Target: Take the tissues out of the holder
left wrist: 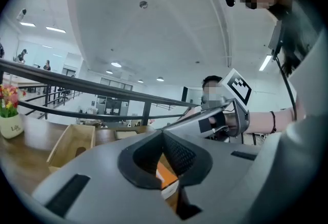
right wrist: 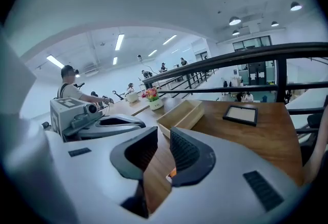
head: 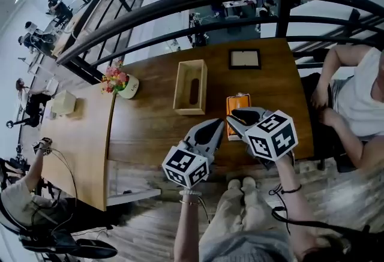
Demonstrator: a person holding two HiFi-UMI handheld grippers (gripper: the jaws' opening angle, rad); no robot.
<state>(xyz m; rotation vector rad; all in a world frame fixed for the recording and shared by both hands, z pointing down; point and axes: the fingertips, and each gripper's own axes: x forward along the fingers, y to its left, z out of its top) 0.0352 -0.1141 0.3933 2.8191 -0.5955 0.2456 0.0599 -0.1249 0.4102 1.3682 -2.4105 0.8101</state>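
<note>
The wooden tissue holder (head: 190,87) lies on the brown table (head: 150,129), its slot facing up; it also shows in the gripper views (left wrist: 72,143) (right wrist: 184,114). An orange tissue pack (head: 238,110) lies on the table just right of it. My left gripper (head: 219,125) (left wrist: 163,136) hovers at the pack's near left edge, its jaws shut tip to tip with nothing between them; the orange pack (left wrist: 166,174) shows below them. My right gripper (head: 236,116) (right wrist: 164,142) hangs over the pack's near end, open by a narrow gap and empty.
A black picture frame (head: 245,59) (right wrist: 241,114) lies beyond the pack. A flower pot (head: 122,83) (right wrist: 152,97) stands at the table's left corner. A seated person (head: 354,99) is at the right edge. A black railing (head: 198,21) runs behind the table.
</note>
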